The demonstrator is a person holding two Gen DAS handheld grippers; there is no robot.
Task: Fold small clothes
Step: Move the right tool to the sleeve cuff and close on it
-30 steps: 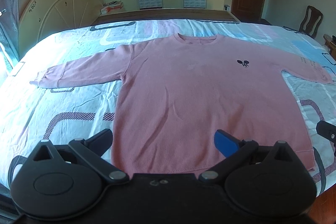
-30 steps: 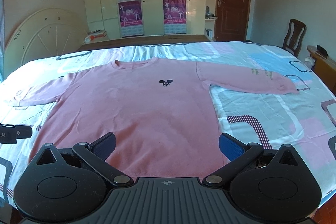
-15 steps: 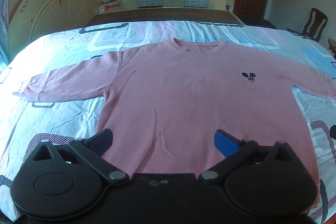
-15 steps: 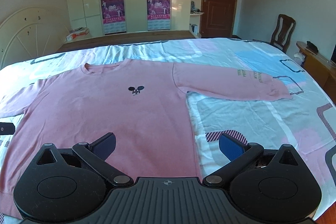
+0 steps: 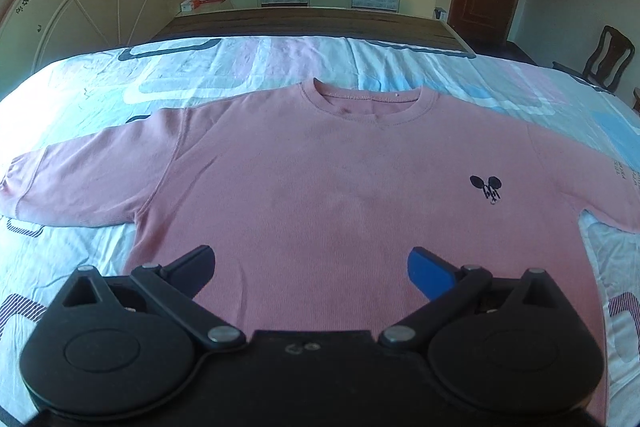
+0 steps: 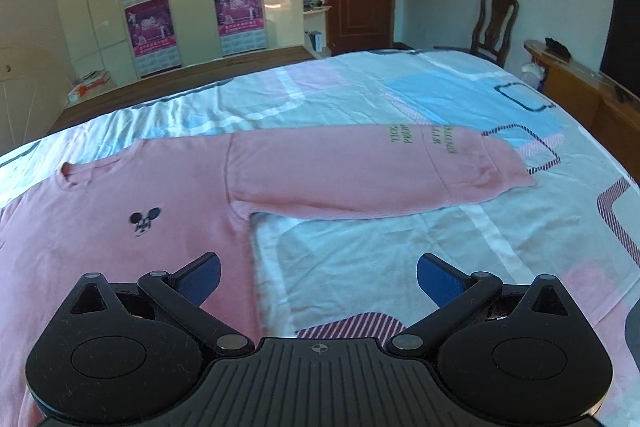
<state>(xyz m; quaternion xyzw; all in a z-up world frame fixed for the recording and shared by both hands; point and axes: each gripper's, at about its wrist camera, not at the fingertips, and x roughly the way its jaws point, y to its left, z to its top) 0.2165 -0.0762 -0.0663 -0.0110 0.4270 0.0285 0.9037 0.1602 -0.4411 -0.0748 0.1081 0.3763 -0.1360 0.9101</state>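
The sweater's sleeve (image 6: 360, 175) lies crosswise ahead of the right gripper (image 6: 318, 277) (jaws wide, empty); the left gripper (image 5: 310, 269), equally wide, faces the sweater's body.

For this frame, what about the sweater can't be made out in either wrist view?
- Bottom hem of the sweater: hidden behind the left gripper body in the left view.
- Green lettering on the sleeve: too small to read in the right view.
- Left sleeve cuff: cut off by the right view's edge.
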